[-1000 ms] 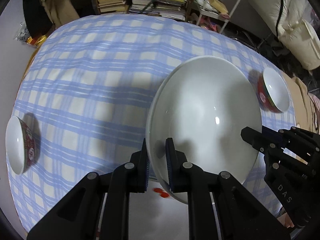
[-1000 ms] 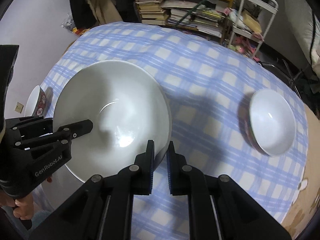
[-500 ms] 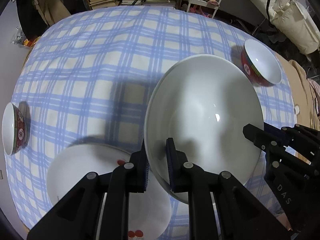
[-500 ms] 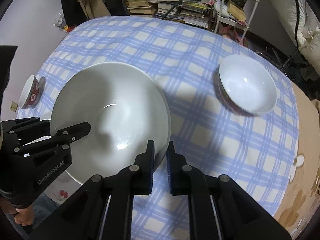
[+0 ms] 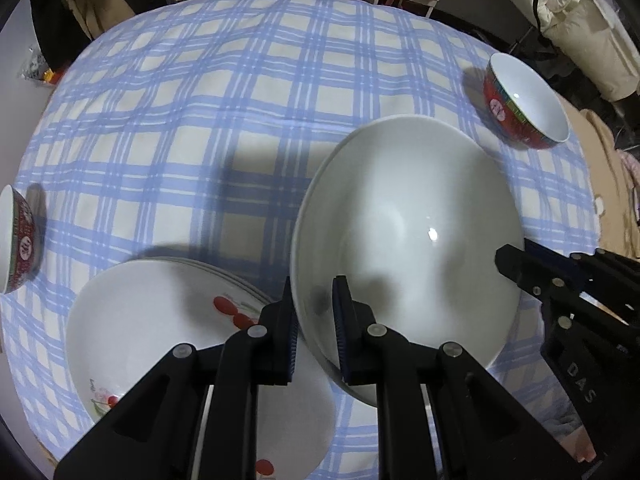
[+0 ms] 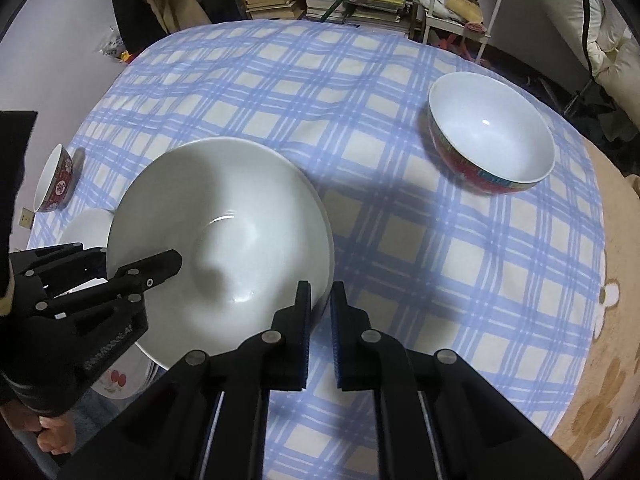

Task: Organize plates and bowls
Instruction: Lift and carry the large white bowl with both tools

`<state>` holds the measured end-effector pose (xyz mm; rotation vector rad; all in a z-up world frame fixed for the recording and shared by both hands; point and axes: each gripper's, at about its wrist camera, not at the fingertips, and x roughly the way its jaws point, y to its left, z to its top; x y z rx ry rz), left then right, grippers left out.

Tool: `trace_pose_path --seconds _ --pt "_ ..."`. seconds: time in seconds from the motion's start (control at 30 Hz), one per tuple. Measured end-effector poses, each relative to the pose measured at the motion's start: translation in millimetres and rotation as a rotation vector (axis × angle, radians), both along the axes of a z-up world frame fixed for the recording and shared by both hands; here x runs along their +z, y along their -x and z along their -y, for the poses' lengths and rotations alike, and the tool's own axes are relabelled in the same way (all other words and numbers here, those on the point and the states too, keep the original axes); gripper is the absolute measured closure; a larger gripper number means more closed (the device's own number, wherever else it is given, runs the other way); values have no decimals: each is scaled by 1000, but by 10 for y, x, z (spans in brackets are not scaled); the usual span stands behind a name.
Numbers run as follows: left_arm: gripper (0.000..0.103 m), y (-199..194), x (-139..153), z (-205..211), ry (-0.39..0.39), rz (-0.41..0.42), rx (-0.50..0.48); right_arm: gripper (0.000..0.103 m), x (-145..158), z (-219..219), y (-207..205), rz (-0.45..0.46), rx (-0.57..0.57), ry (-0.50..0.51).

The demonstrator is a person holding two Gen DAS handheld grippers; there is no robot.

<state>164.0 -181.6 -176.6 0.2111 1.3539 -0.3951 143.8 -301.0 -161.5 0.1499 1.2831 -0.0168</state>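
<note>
The left gripper [image 5: 314,320] and right gripper [image 6: 320,320] each clamp the rim of the big white dish [image 5: 404,240], held just above the plate stack [image 5: 160,320] at seven o'clock; unsorted, I judge: red bowls at nine [image 5: 18,240] and one [image 5: 524,106].

text: "das" | on: right gripper [image 5: 516,266] body

Dim overhead light, soft shadows on the tablecloth [image 5: 260,128], small glare spots, strong fisheye edge warping.
</note>
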Motion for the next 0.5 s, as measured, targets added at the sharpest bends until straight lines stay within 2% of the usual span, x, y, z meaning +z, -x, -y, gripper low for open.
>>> trace_pose_path --seconds 0.13,0.23,0.37,0.5 --pt "86 -30 4 16 21 -11 0 93 45 82 11 25 -39 -26" --pt "86 -34 -39 89 40 -33 -3 93 108 130 8 50 -54 -5" --pt "85 3 -94 180 -4 -8 -39 93 59 219 3 28 -78 -34" --pt "85 -9 -66 148 3 2 -25 93 79 200 -16 44 -59 -33"
